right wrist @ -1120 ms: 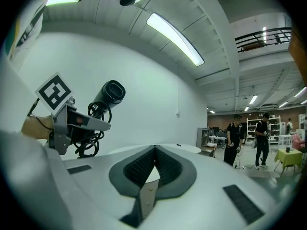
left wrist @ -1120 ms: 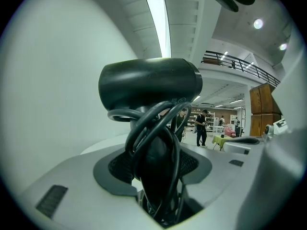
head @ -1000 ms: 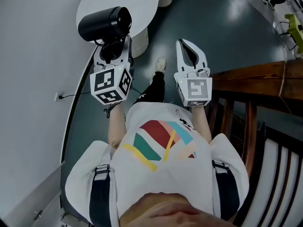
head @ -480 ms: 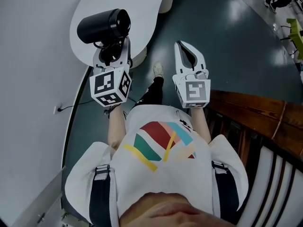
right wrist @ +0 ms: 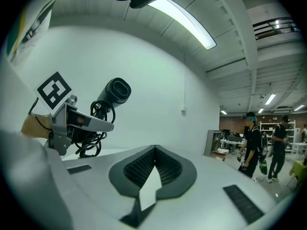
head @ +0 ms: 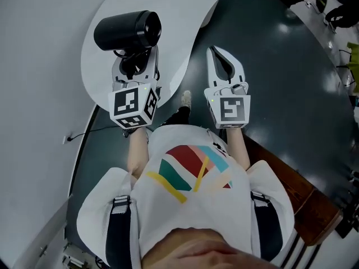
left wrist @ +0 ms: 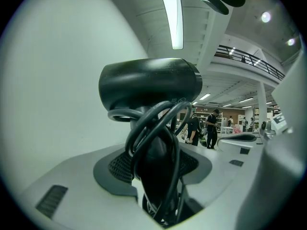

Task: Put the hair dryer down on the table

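The left gripper point(head: 134, 60) clamps the dryer point(head: 128, 31) by its handle above the table point(head: 179, 15) at 11 o'clock in the head view; the right gripper point(head: 217, 52), at its 3 o'clock, is closed, empty.

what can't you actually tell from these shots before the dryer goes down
- Hair dryer handle: head view, hidden under its barrel and the left tool; left gripper view, wrapped by cord.
- Plug: shown in no view.
- Table: cut off by the head view's top edge; dryer's height above it unclear.
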`<move>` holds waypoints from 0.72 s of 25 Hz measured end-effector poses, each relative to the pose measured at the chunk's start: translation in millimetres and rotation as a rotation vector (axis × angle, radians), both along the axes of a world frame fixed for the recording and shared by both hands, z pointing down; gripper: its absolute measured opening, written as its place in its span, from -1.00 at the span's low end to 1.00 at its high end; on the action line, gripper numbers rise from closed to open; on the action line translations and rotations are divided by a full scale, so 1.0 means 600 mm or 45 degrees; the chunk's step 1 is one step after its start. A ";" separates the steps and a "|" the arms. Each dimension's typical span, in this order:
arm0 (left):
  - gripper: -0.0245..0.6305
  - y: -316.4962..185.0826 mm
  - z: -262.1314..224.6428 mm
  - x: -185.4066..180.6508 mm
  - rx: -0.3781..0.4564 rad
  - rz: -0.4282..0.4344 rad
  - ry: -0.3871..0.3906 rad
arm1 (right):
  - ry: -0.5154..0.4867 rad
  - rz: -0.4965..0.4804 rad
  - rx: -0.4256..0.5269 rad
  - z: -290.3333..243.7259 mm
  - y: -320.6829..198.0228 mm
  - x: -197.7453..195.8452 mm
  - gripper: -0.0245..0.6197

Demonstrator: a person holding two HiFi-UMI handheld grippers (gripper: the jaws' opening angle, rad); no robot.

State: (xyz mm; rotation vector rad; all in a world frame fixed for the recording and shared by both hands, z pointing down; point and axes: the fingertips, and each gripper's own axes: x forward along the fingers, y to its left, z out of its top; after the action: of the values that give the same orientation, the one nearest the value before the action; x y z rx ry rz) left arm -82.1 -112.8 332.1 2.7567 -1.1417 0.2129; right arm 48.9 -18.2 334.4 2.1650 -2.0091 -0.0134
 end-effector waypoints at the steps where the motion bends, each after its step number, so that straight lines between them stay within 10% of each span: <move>1: -0.23 -0.016 0.000 0.009 0.000 -0.009 0.000 | 0.003 -0.015 0.002 -0.003 -0.020 0.009 -0.90; 18: -0.23 -0.125 0.001 0.053 -0.008 -0.272 -0.011 | -0.033 -0.259 -0.006 0.003 -0.178 0.079 -0.90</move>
State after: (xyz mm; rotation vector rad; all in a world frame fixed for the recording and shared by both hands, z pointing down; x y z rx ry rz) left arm -50.5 -187.5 332.5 2.6041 -1.4226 0.2021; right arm 96.2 -125.3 336.3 1.9581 -2.2321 -0.0091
